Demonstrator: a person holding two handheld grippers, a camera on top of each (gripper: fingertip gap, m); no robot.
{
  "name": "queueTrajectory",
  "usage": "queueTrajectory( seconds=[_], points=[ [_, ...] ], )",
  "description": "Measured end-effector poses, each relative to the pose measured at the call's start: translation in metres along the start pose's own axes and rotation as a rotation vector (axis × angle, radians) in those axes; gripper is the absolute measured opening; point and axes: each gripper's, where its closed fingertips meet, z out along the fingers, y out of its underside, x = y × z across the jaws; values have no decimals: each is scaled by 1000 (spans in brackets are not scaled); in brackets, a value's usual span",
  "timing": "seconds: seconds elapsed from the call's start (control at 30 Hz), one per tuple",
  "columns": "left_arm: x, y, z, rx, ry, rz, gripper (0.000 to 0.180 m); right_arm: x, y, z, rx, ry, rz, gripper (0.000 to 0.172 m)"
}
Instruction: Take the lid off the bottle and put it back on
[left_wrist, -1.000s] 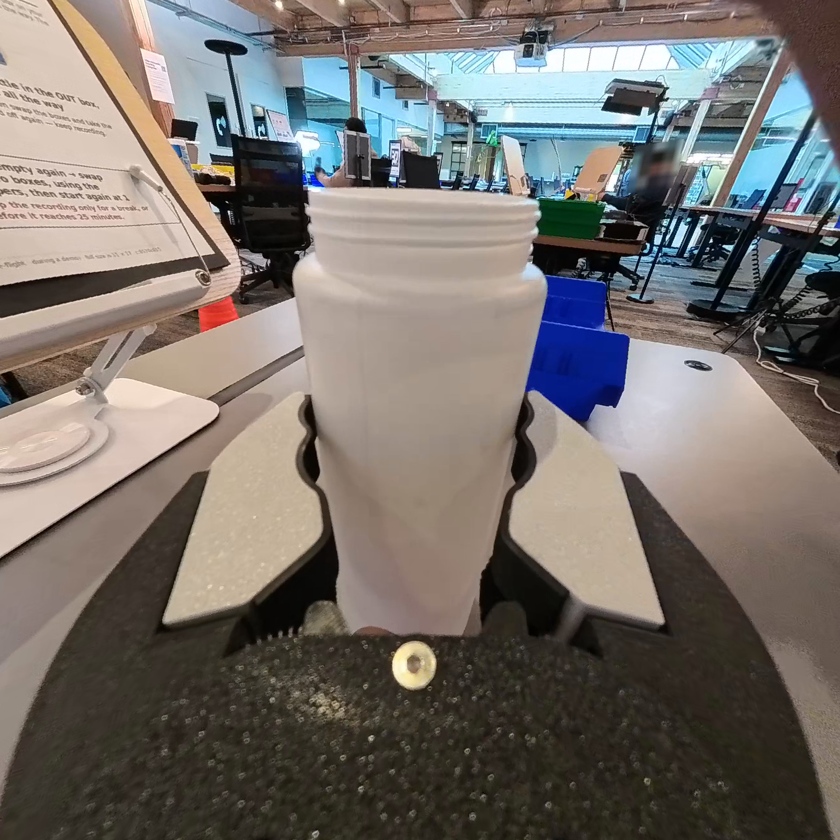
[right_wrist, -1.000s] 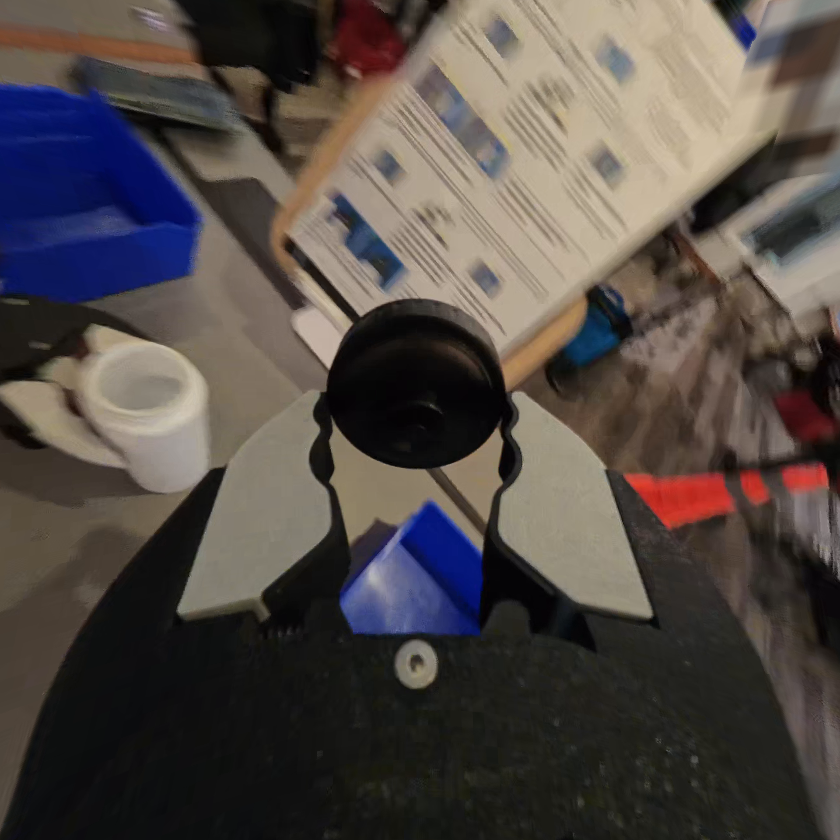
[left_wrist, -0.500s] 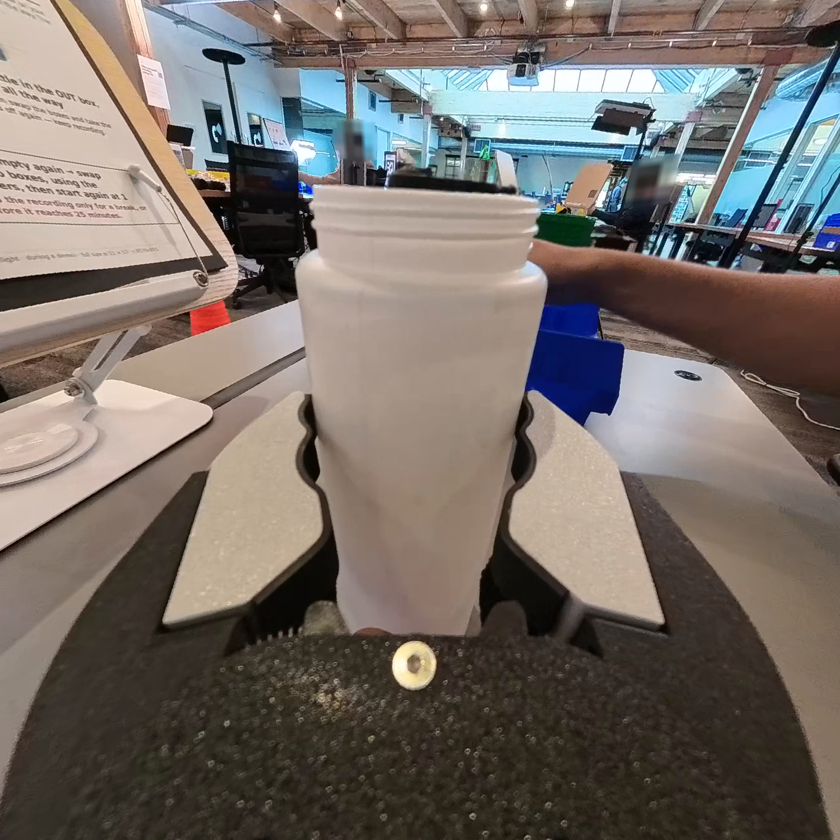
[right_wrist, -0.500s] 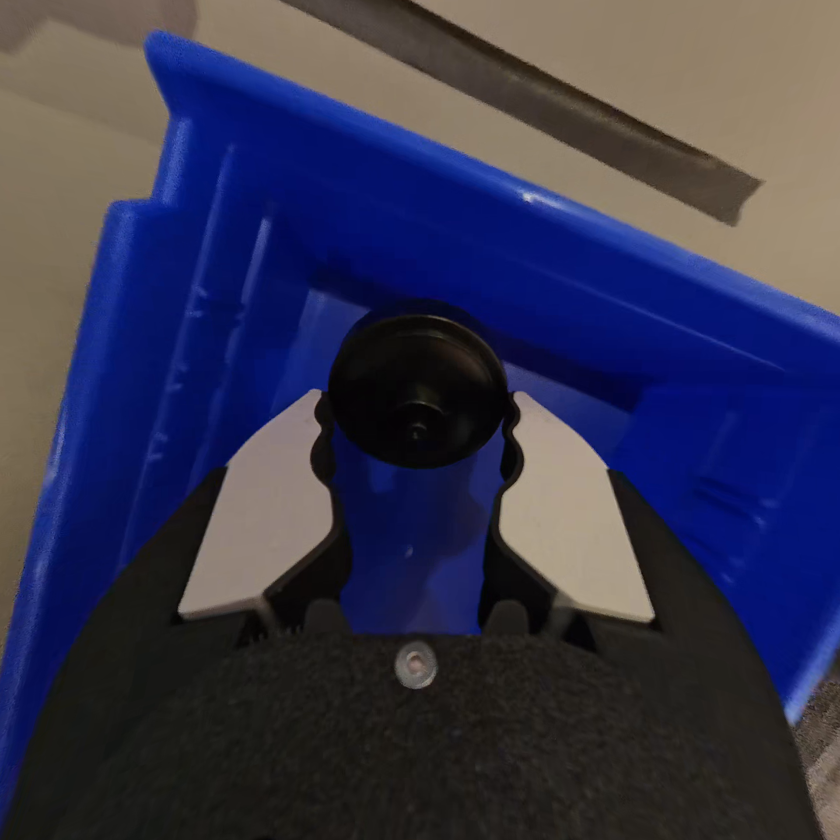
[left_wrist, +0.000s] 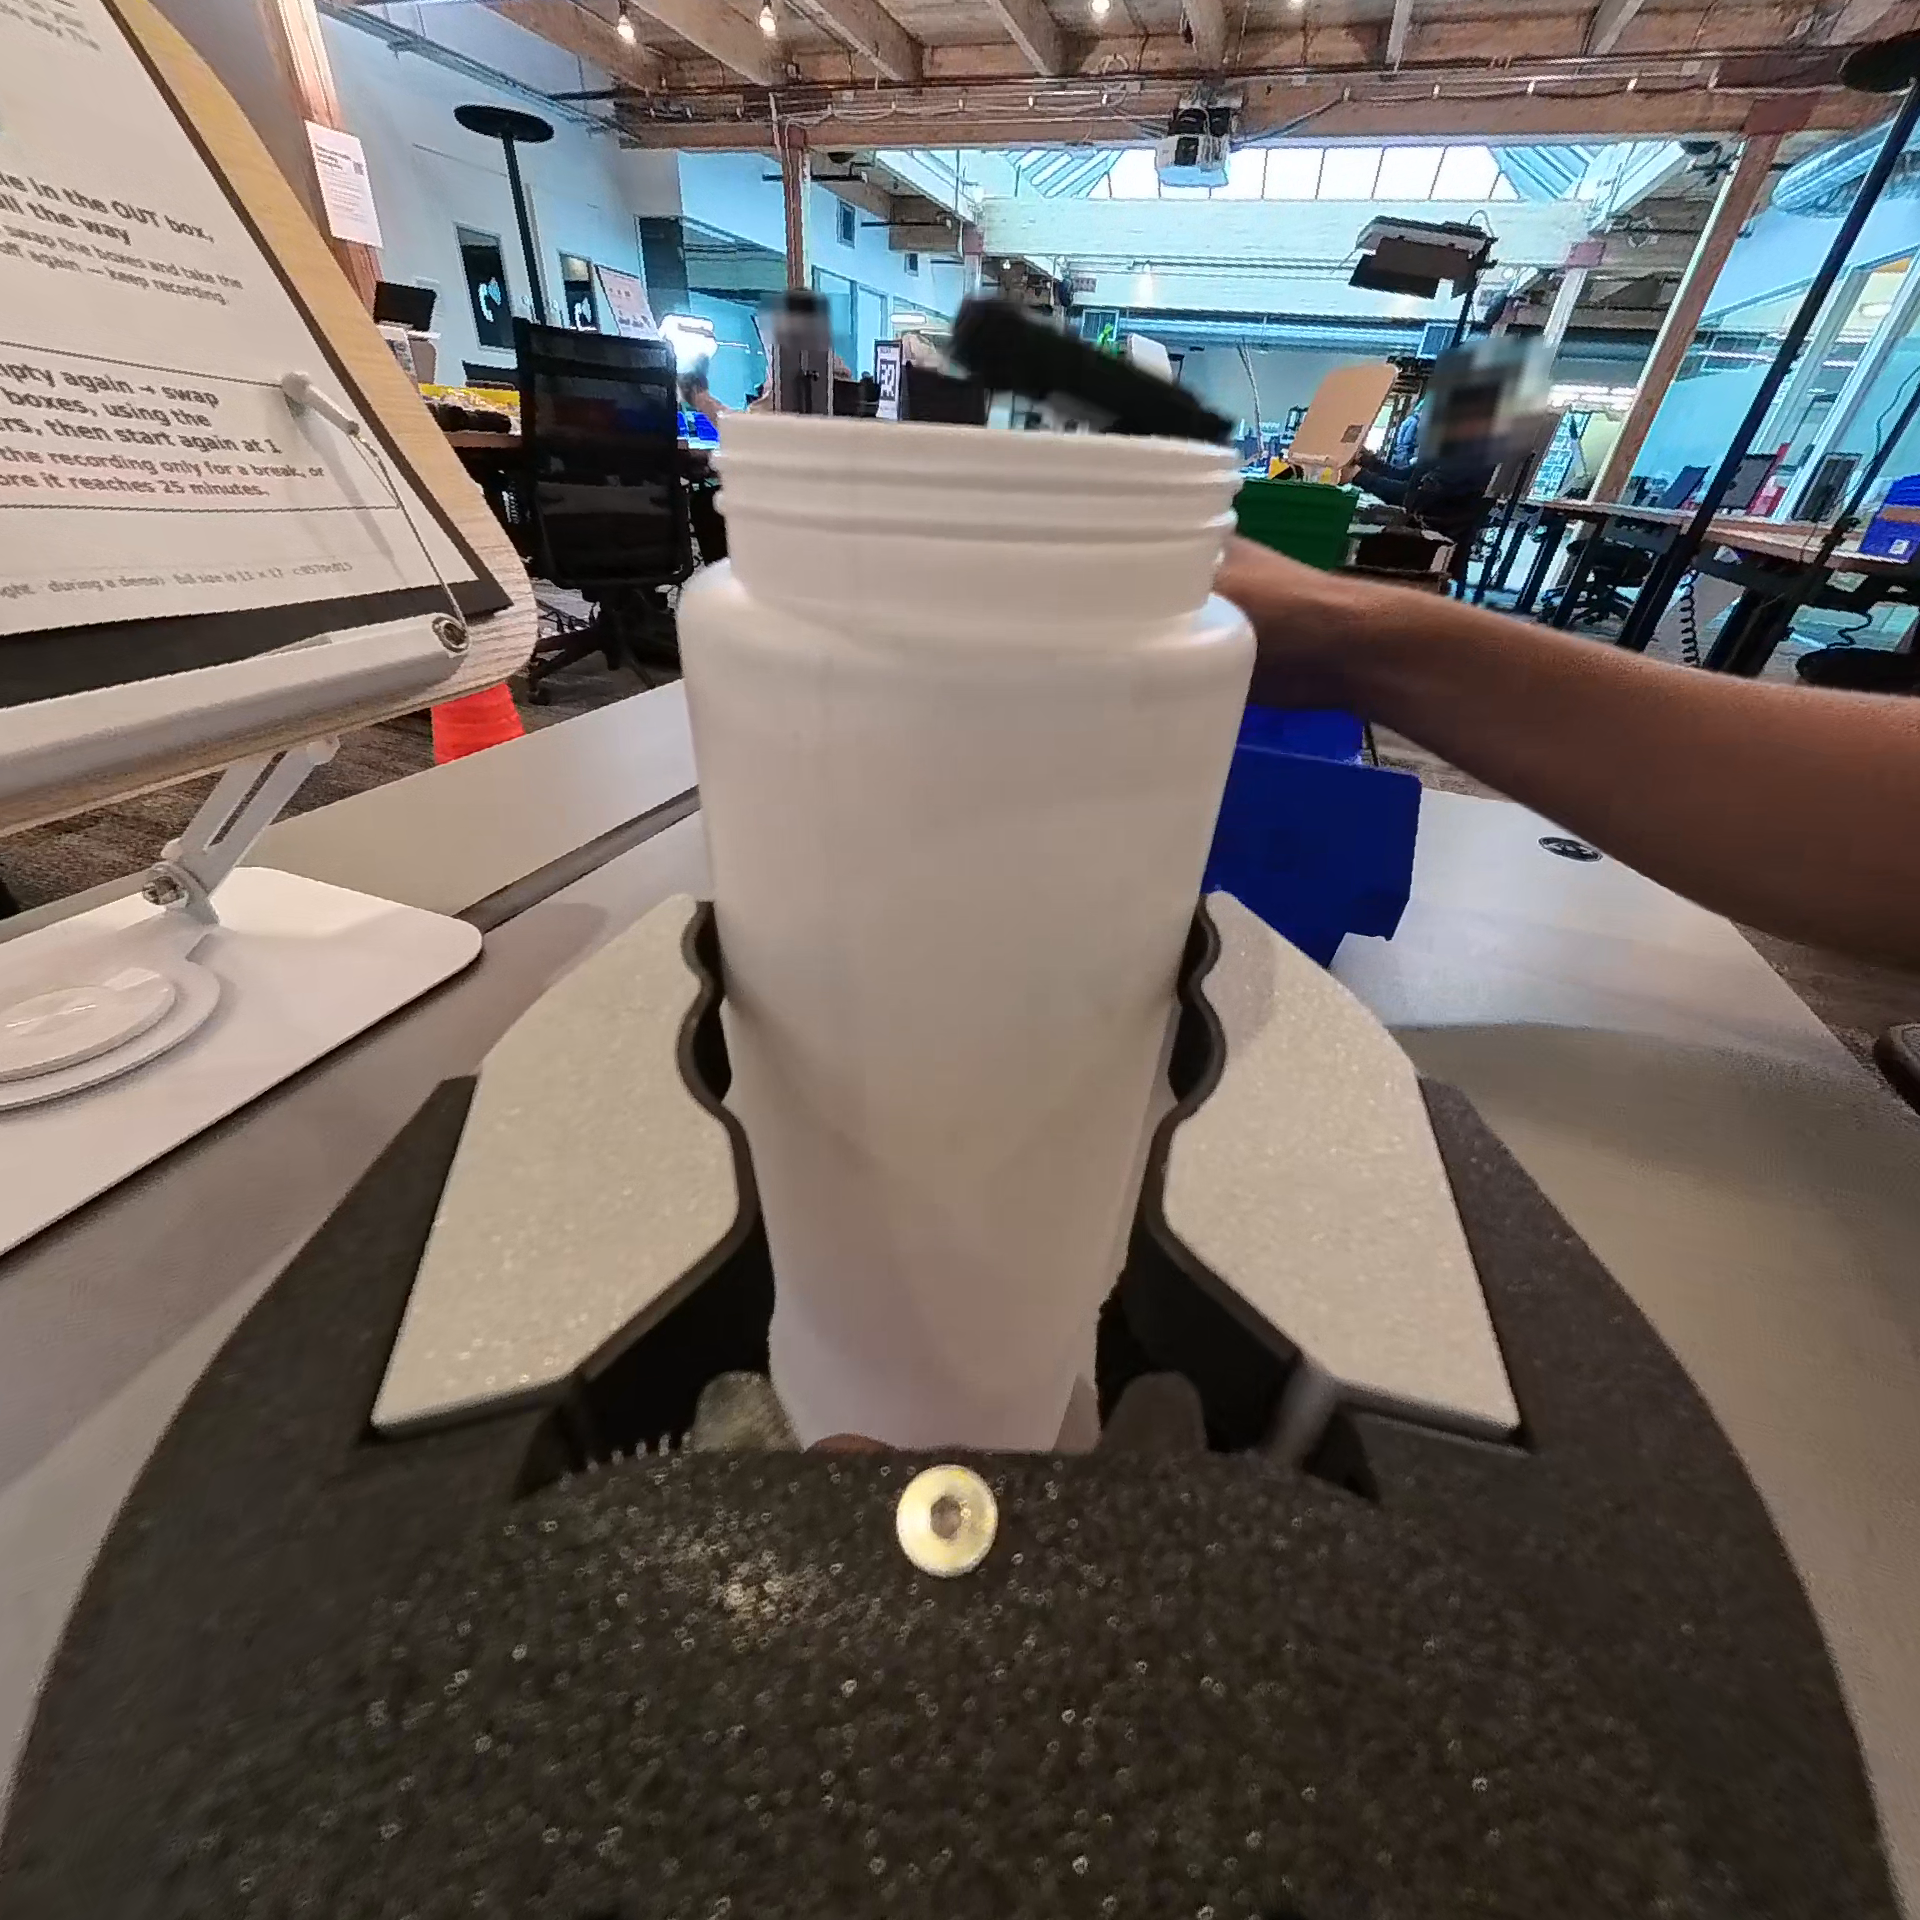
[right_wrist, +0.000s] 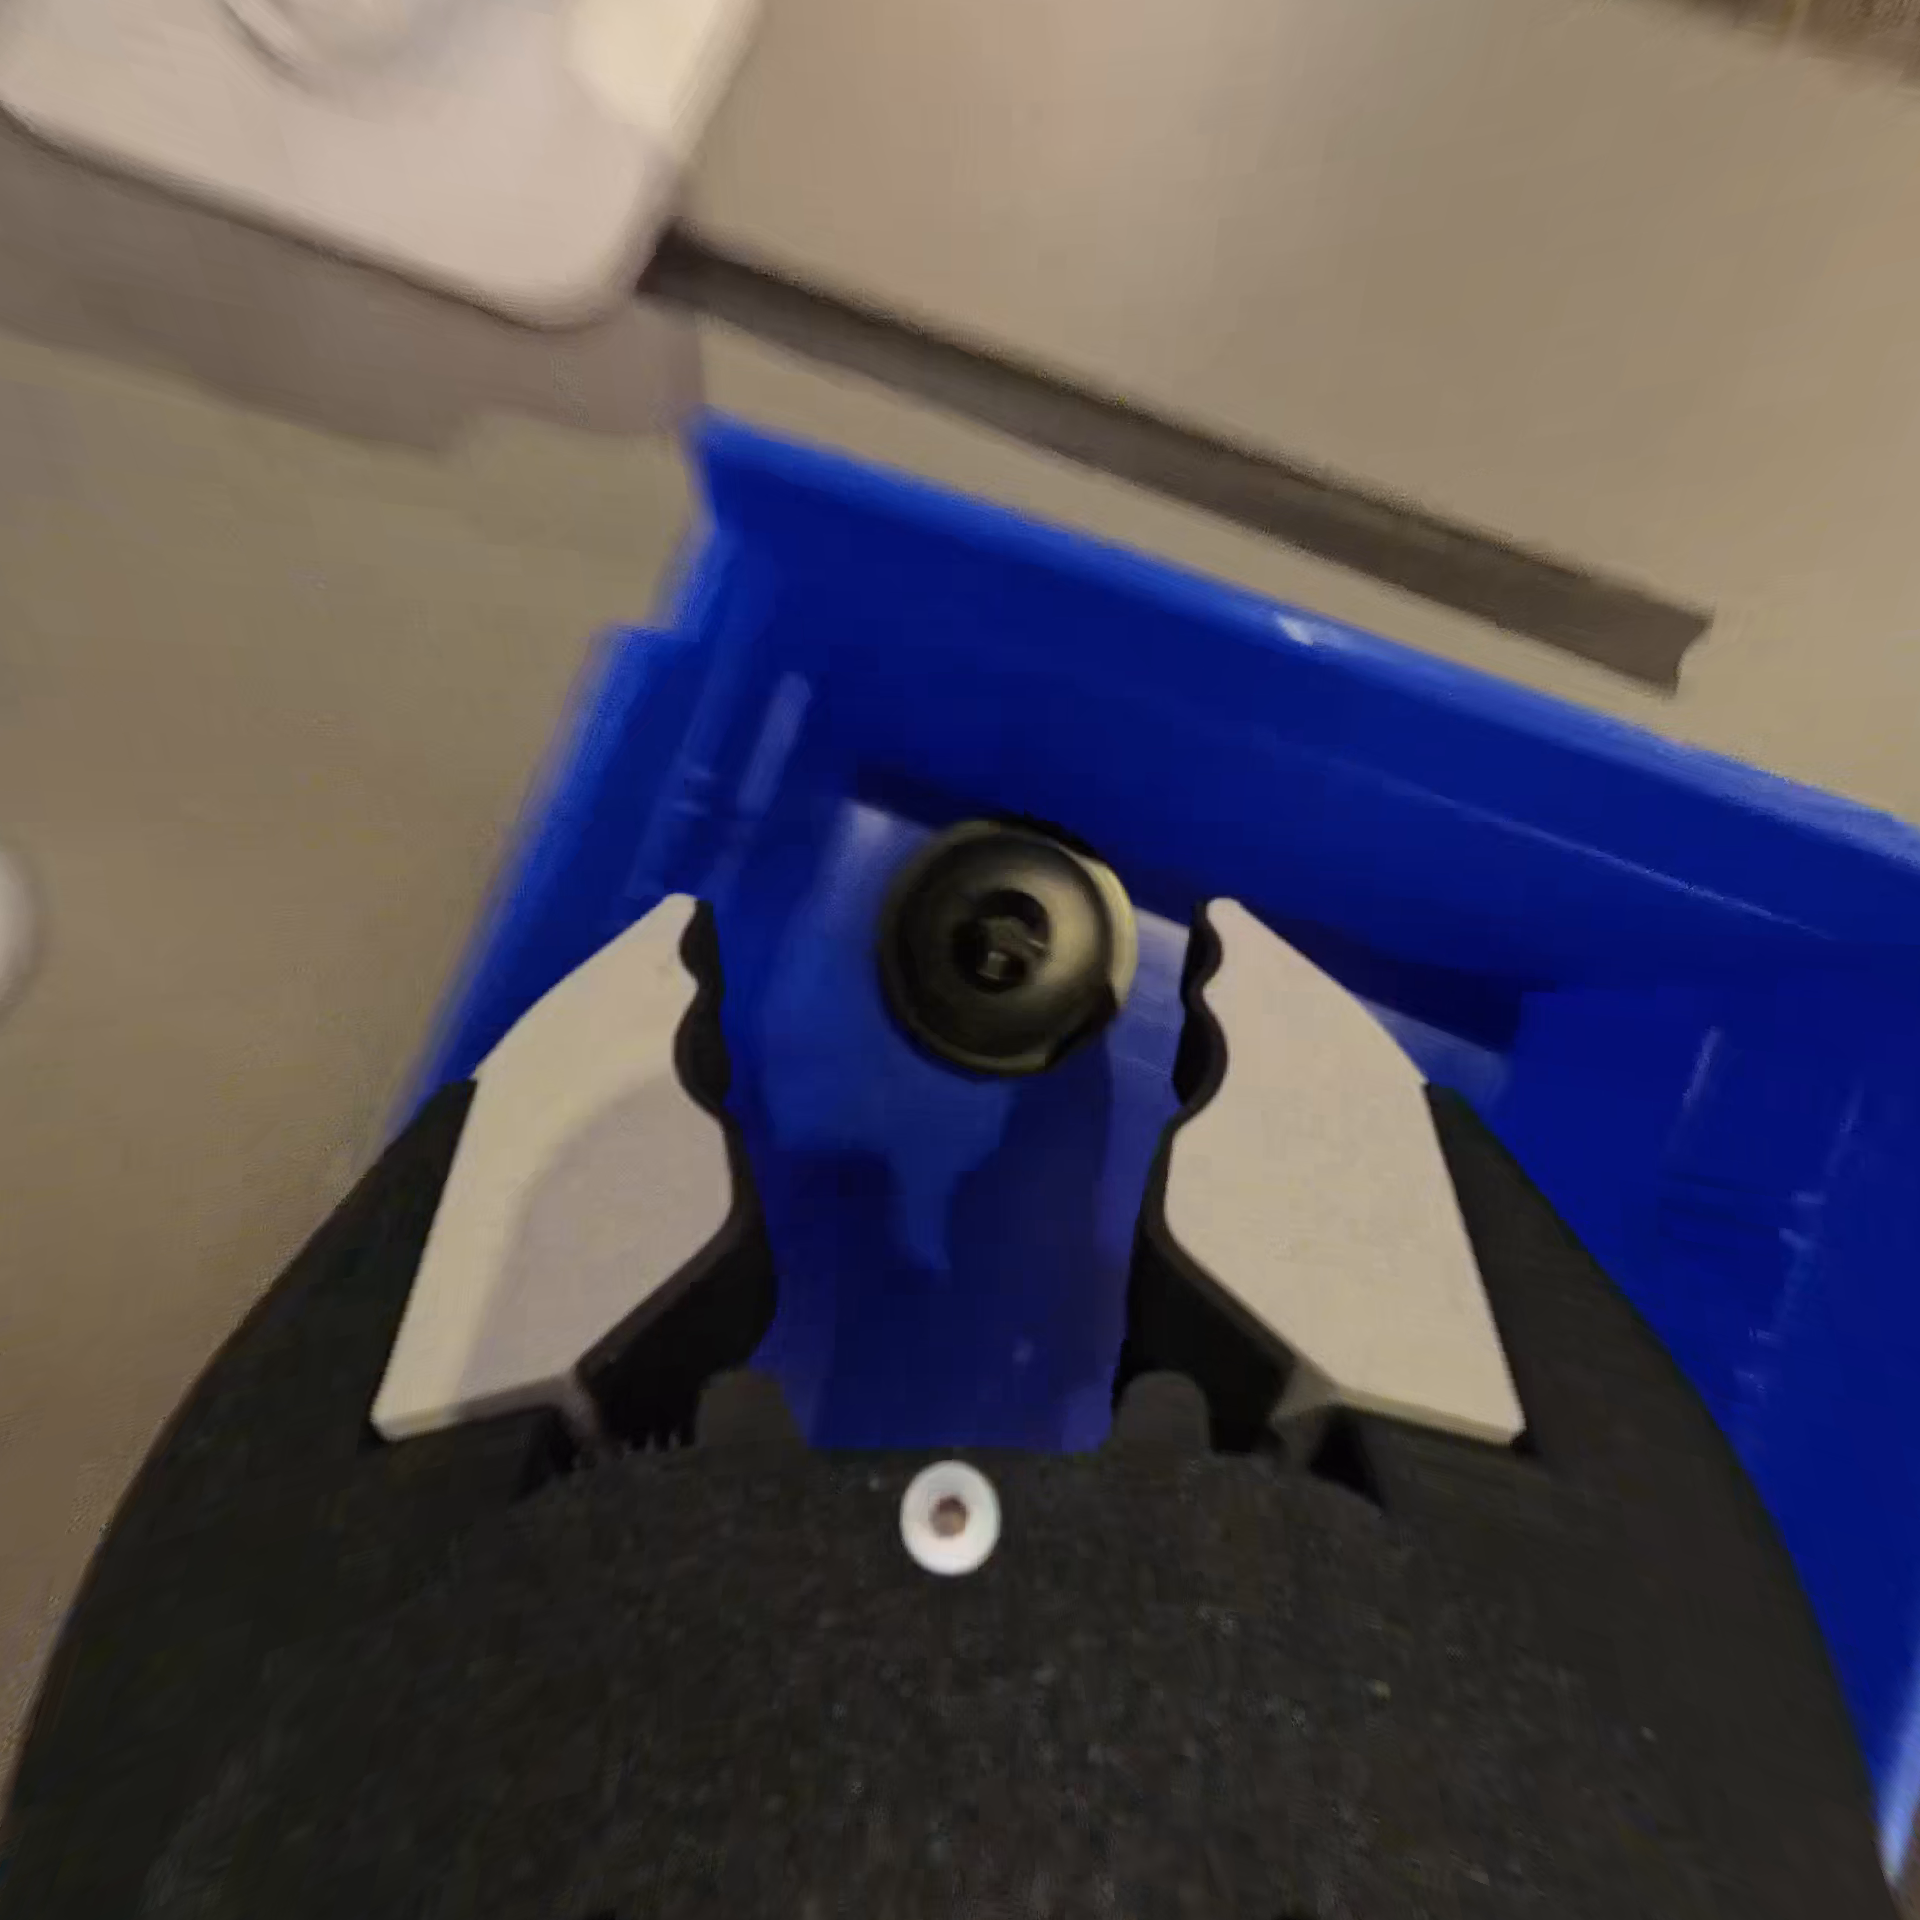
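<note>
Bottle (left_wrist: 966, 831) base hidden behind left gripper (left_wrist: 951, 997), clamped upright, mouth up. Right gripper (right_wrist: 951, 987) wide open, holding nothing; blurred lid (right_wrist: 1003, 945) inside blue bin (right_wrist: 1351, 748).

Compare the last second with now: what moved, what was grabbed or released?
The right hand-held gripper swung over the blue bin, opened and let go of the black lid, which now sits in the bin, clear of both fingers. Unchanged: the left hand-held gripper keeps clamping the open white bottle.
</note>
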Motion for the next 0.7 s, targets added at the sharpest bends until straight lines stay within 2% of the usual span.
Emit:
queueTrajectory(
  seconds=[0.13,0.27,0.3,0.37,0.5,0.63,0.7],
  points=[
    [1,1,-1,-7,6,-1,84,-65,-34,-80,435,-269,25,84],
    [4,3,-4,-19,13,-20,84,-144,-36,-138,782,-467,-185,88],
    [4,1,-6,-16,1,-24,87,-163,-35,-145,809,-492,-254,91],
    [5,-11,-13,21,-23,-63,95,-195,-28,-149,745,-545,-302,85],
    [15,-35,-46,72,-152,-110,96,-244,-29,-137,704,-663,-248,93],
    [40,-13,-88,66,-320,-323,92,-272,-31,-85,698,-680,-103,111],
    [61,7,-106,60,-361,-417,92,-289,-28,-57,675,-701,-110,118]
  ],
)
